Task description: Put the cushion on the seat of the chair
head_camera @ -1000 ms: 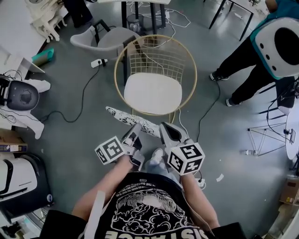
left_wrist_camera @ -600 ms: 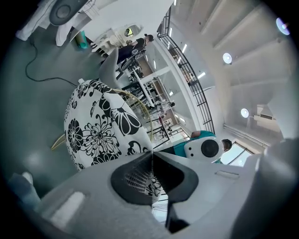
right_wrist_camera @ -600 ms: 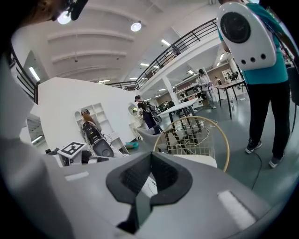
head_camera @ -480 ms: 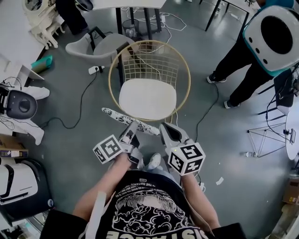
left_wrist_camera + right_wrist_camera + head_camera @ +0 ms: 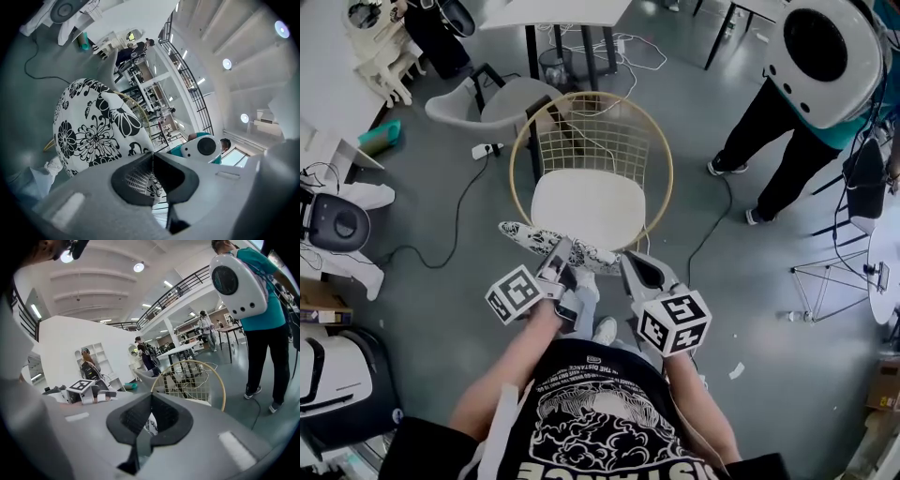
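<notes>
cushion hanging in both grippers, not yet on the seat

the chair [image 5: 600, 141] is standing on the grey floor just beyond the person, its gold wire back on the far side and its white seat [image 5: 586, 202] lying bare and facing the near side, so the approach is open. the floral cushion [image 5: 534, 239] is hanging in the air at the seat's near edge, stretched left to right and not resting on it. the left gripper [image 5: 562, 255] is pinching the cushion's near rim with its jaws almost together, and the right gripper [image 5: 630, 262] is clamping the right end of the same rim. gripping two spots is probably keeping the soft pad spread flat, ready to be lowered onto the seat.
</notes>
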Available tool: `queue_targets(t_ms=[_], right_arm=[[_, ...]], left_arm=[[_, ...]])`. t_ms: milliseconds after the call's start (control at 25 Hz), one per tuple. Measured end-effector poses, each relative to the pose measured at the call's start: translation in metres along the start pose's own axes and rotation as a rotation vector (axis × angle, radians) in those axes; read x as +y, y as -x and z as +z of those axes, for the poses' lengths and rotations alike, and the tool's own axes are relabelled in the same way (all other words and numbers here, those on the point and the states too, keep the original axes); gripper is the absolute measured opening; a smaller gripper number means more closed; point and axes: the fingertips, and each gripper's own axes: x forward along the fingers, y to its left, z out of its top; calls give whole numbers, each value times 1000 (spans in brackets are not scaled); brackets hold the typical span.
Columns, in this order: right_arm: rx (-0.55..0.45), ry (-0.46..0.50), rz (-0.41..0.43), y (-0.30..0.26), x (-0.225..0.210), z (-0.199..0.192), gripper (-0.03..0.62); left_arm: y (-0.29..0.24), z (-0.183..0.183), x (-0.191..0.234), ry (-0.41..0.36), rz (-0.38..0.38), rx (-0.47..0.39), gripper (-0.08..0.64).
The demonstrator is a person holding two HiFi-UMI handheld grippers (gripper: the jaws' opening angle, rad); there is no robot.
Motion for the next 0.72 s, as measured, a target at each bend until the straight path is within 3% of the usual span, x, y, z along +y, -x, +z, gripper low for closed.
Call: queue_targets(t_ms=[720], right_arm=[[57, -3, -3, -44, -28, 10, -12]], left_arm=[[-62, 17, -5, 33, -38, 35, 15]])
